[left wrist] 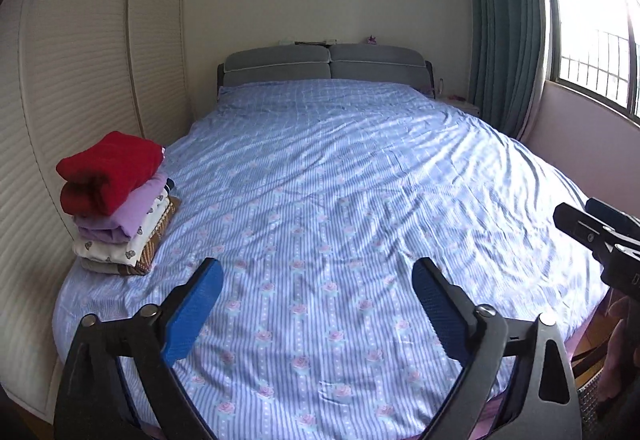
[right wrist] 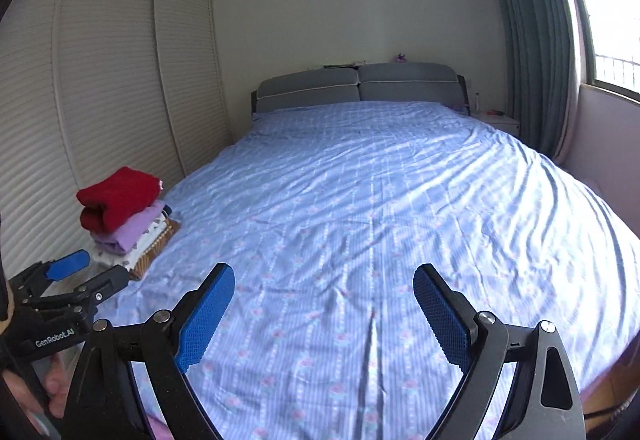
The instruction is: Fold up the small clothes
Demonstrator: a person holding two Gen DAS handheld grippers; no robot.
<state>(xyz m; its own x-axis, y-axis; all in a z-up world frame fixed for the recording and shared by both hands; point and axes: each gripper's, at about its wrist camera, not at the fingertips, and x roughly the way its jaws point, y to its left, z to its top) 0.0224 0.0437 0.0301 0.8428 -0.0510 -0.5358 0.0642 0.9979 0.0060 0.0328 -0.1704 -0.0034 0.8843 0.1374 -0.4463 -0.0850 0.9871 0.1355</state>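
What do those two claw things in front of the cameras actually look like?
Both match. The left gripper and right gripper have matte black angular frames with silver pivot bolts and two fingers faced with blue, finely dotted pads. Seen from the right wrist camera, the left gripper's black body bears white lettering, "GenRobot.AI". No cables or sleeves show clearly.

One bed (left wrist: 320, 179) – one stack of folded clothes (left wrist: 120, 207) with at least four garments – two headboard cushions (left wrist: 324, 65), two wardrobe doors (right wrist: 120, 79), one curtain (left wrist: 504, 39), one window (left wrist: 592, 31)
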